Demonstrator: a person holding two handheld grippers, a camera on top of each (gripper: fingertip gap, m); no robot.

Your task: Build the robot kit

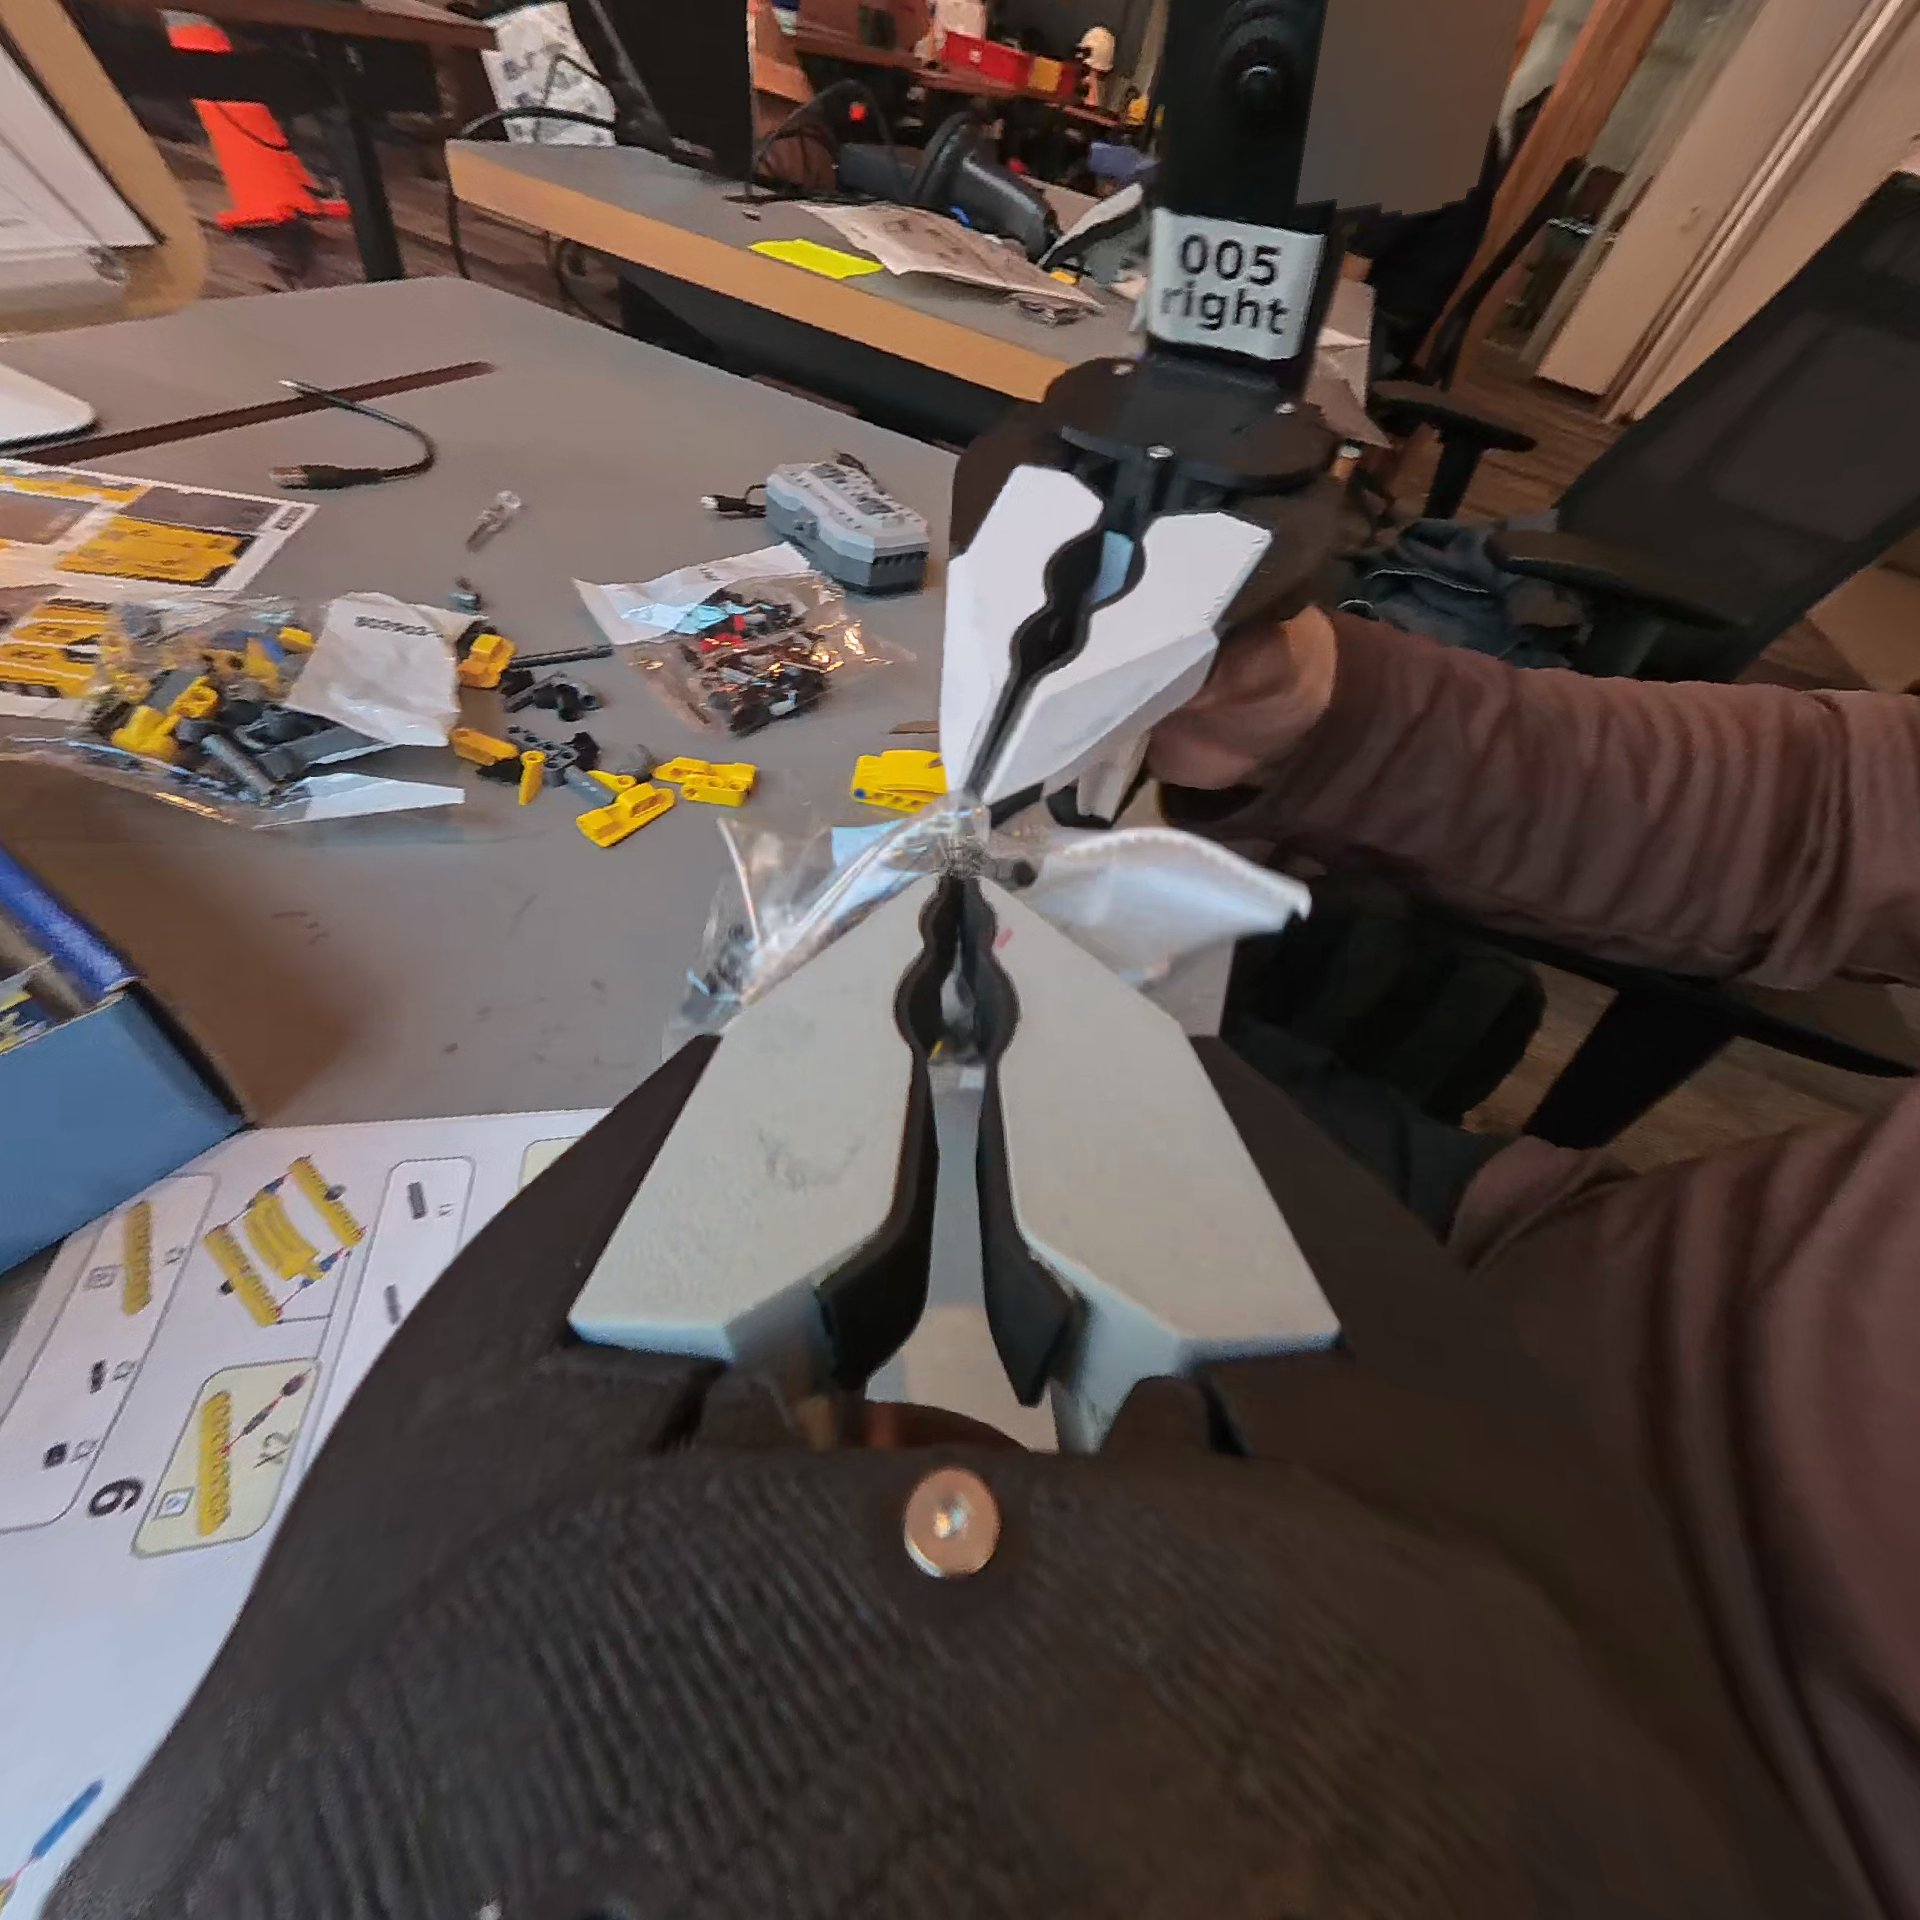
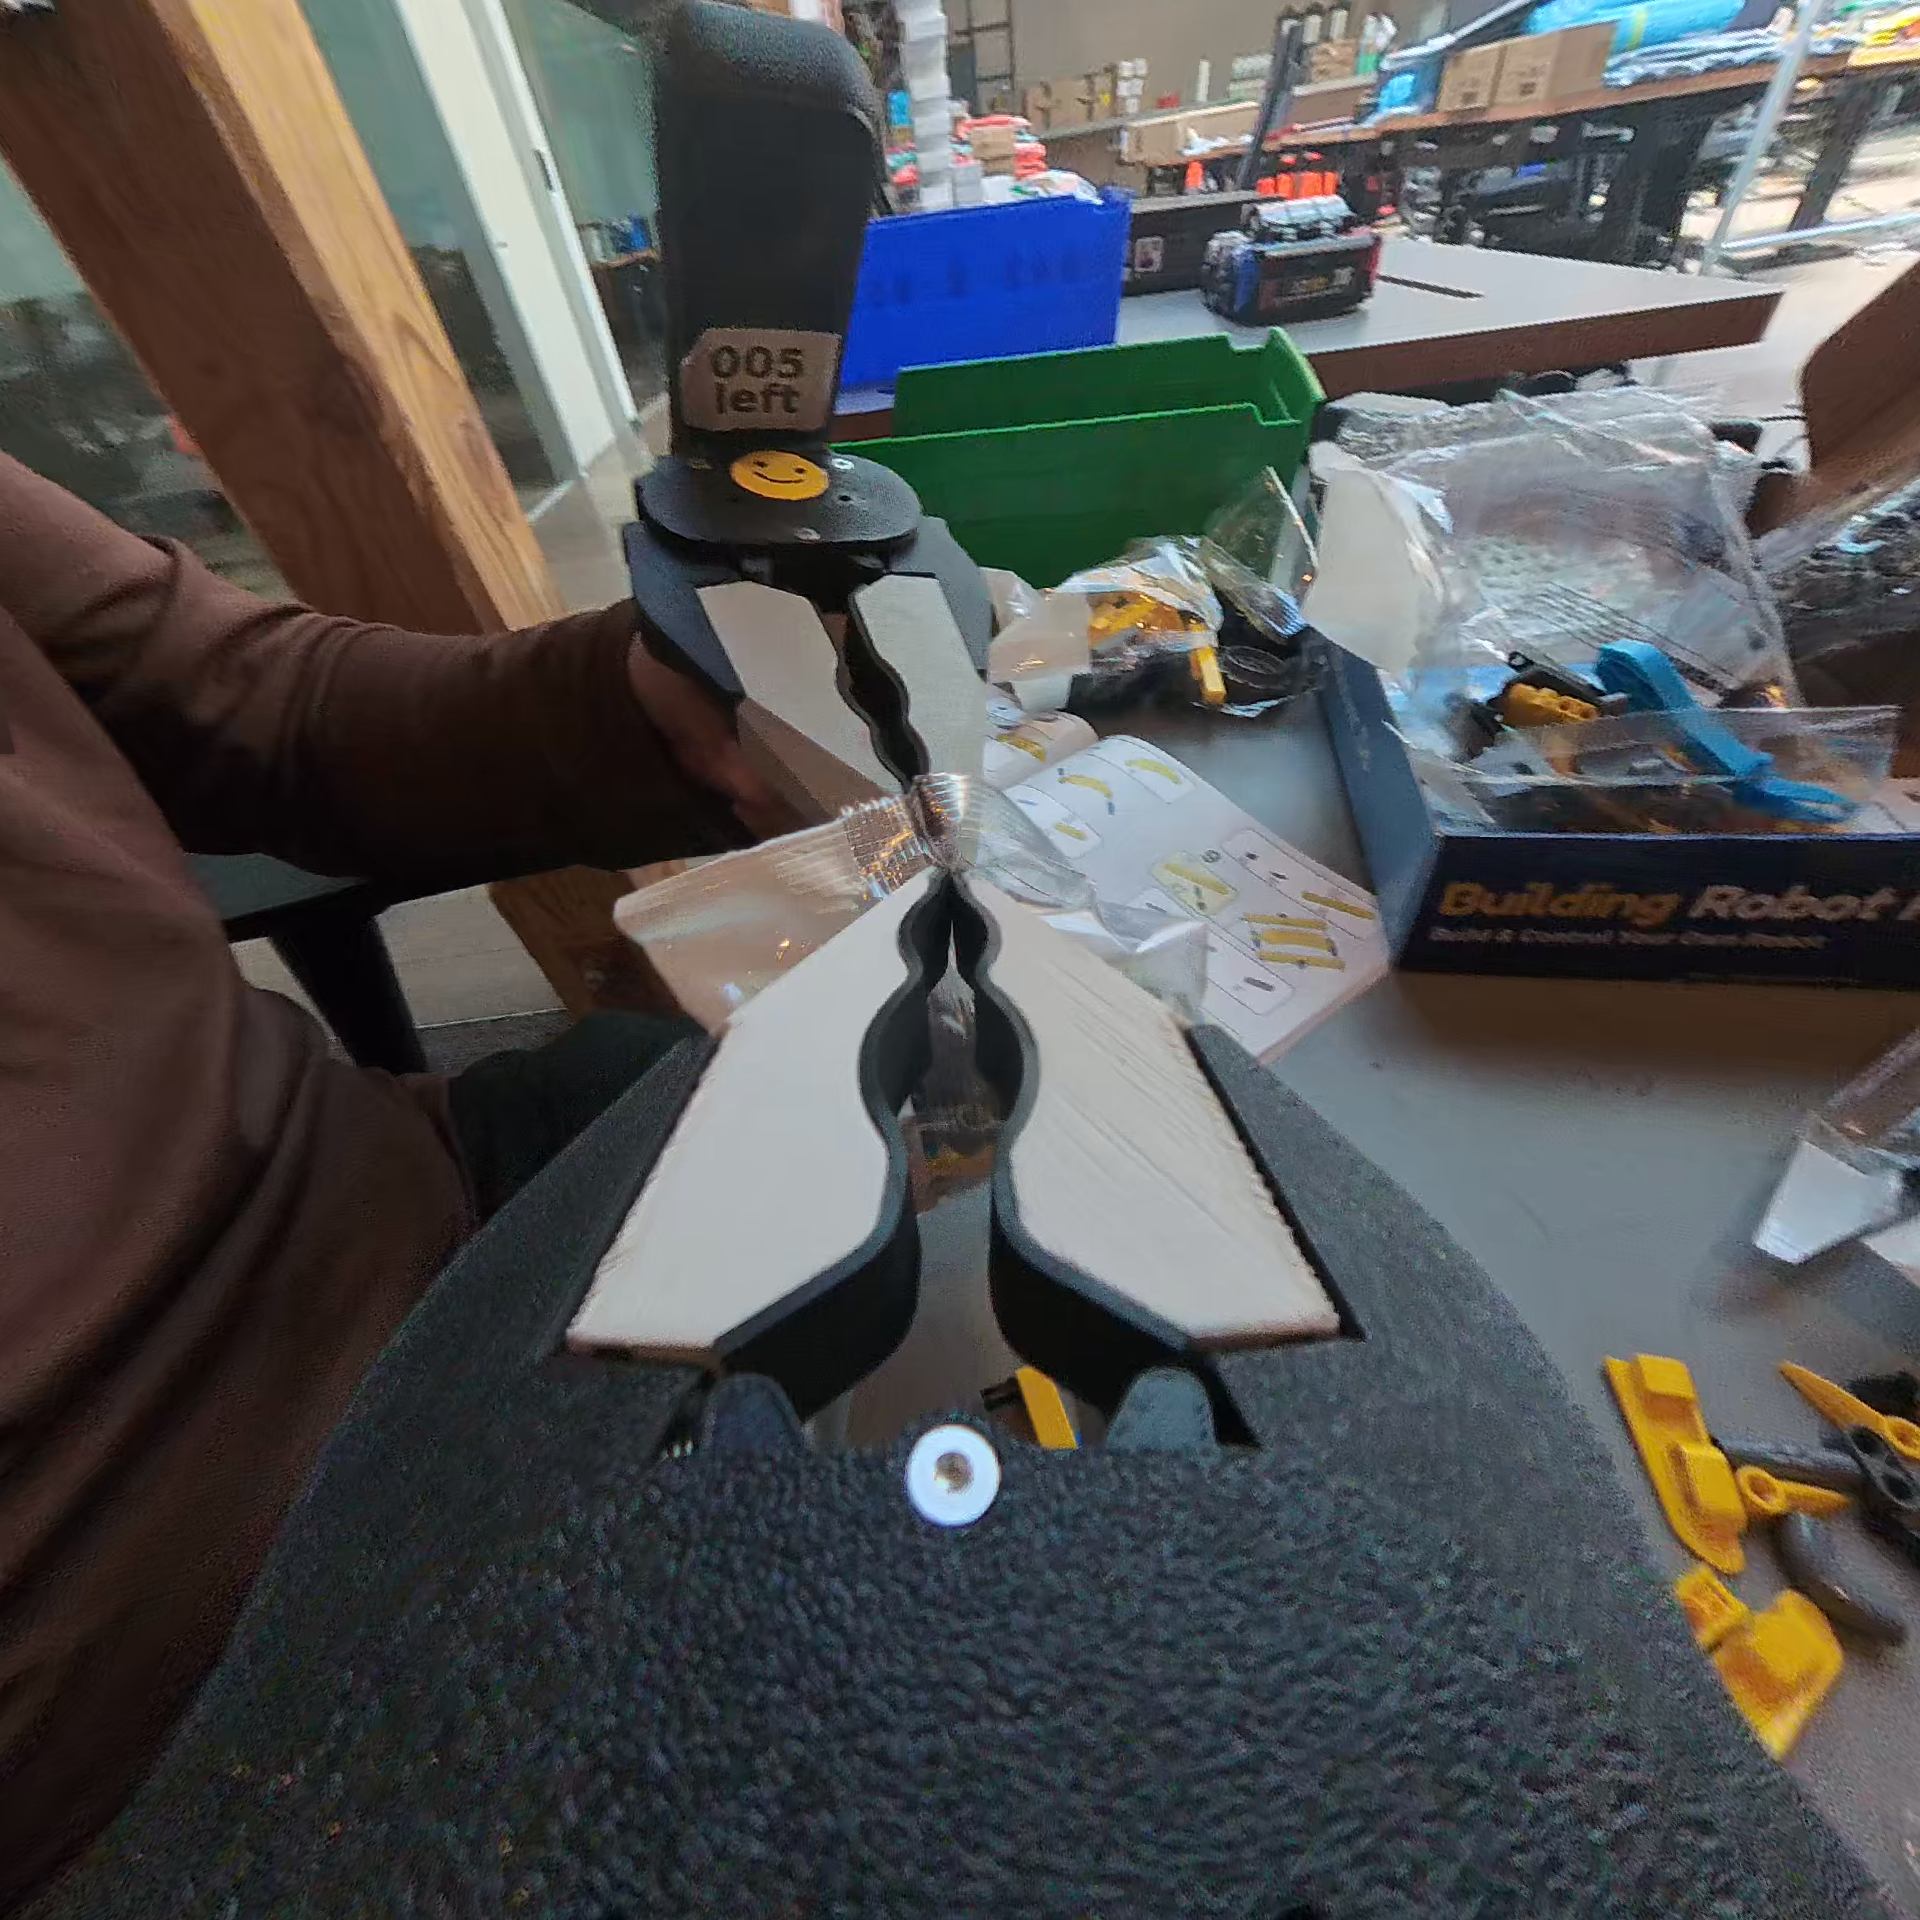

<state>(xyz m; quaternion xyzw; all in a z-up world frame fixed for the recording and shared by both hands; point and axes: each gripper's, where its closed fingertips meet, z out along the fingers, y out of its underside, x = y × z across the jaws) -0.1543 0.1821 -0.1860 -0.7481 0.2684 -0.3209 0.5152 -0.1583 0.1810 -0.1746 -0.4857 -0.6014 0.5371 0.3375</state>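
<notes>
In the left wrist view, my left gripper (image 1: 961, 883) is shut on the pinched top of a small clear plastic bag (image 1: 821, 904) with tiny dark parts inside. My right gripper (image 1: 971, 800) comes from above and is shut on the same bag, tip to tip with the left. The bag's white end (image 1: 1164, 894) sticks out to the right. In the right wrist view, my right gripper (image 2: 948, 878) pinches the clear bag (image 2: 769, 894), and the left gripper (image 2: 925, 779) grips it just beyond. The bag hangs in the air above the grey table's (image 1: 416, 935) edge.
Loose yellow bricks (image 1: 623, 810), bags of parts (image 1: 748, 655) and a grey battery box (image 1: 847, 520) lie on the table. An open instruction booklet (image 2: 1195, 883) and a blue box (image 2: 1662, 914) are close by. Green bins (image 2: 1091, 457) stand behind. The tips of both grippers are at nearly the same place.
</notes>
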